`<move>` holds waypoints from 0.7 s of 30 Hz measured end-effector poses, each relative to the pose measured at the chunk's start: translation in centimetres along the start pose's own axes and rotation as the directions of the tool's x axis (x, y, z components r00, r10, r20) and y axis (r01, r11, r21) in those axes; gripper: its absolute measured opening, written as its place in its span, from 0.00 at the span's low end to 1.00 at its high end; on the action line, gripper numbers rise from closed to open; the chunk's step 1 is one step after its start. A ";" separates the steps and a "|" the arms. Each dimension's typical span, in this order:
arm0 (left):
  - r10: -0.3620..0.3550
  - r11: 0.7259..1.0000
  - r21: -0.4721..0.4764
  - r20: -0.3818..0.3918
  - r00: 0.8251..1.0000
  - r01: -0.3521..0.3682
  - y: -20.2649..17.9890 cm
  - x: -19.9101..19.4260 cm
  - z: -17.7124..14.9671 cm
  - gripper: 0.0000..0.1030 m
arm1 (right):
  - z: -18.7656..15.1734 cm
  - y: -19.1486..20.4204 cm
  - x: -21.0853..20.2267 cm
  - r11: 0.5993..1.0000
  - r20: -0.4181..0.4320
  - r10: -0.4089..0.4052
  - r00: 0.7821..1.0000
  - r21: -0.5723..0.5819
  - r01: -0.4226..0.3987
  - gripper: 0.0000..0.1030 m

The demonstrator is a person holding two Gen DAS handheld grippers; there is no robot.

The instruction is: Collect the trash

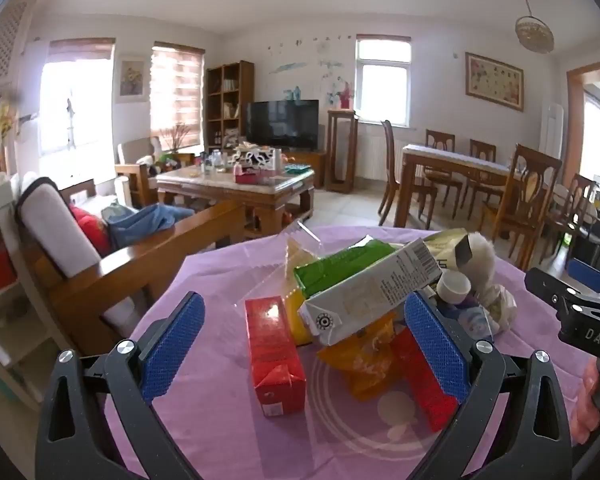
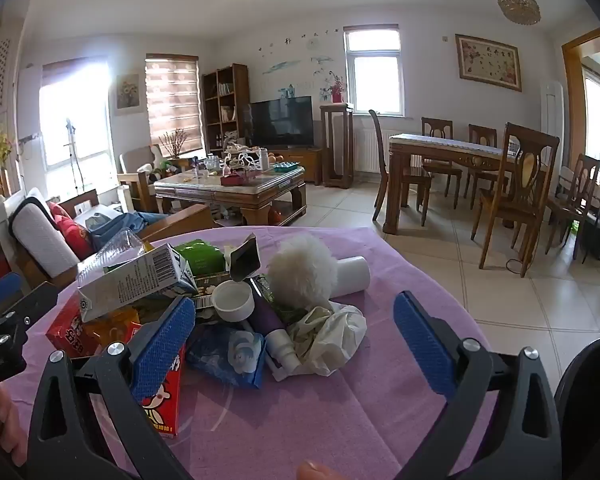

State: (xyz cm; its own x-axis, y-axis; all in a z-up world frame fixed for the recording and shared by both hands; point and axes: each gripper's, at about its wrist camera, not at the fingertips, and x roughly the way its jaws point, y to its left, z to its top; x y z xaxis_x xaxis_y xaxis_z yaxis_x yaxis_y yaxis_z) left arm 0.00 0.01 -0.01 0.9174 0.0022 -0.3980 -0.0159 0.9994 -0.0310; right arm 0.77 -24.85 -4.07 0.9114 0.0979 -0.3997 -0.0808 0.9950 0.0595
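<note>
On the purple cloth [image 1: 220, 280], boxy cartons [image 1: 274, 356], crumpled wrappers [image 2: 328, 332].

The left gripper [image 1: 304, 340] has its jaws spread wide, nothing pressed between the blue pads [image 1: 174, 340], and it tilts slightly downward. The right gripper [image 2: 296, 346] is likewise wide apart and tilted down, gripping nothing. Both sit side by side, each held in a hand [image 1: 588, 404].
</note>
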 end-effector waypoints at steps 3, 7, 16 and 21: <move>0.008 1.000 0.016 -0.002 1.000 -0.008 -0.1 0.0 0.0 0.96 | 0.0 0.0 0.0 1.000 -0.001 0.001 1.000 0.001 -0.001 0.95; 0.005 1.000 0.010 -0.004 1.000 -0.005 -0.1 0.0 0.0 0.96 | 0.0 0.1 0.1 1.000 -0.001 0.000 1.000 0.000 0.000 0.95; 0.010 1.000 -0.003 -0.009 1.000 -0.010 -0.1 -0.2 -0.1 0.96 | 0.0 -0.1 0.0 1.000 0.002 0.003 1.000 0.006 -0.003 0.95; -0.005 1.000 -0.007 -0.019 1.000 0.005 0.3 0.4 0.0 0.96 | 0.0 0.0 0.0 1.000 0.001 0.007 1.000 0.009 -0.007 0.95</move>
State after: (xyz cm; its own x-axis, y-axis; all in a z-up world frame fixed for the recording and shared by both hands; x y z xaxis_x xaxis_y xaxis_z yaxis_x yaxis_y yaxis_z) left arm 0.34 0.34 -0.17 0.9096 -0.0036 -0.4156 -0.0140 0.9991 -0.0394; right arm 0.77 -24.84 -4.07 0.9113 0.1052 -0.3981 -0.0841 0.9940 0.0703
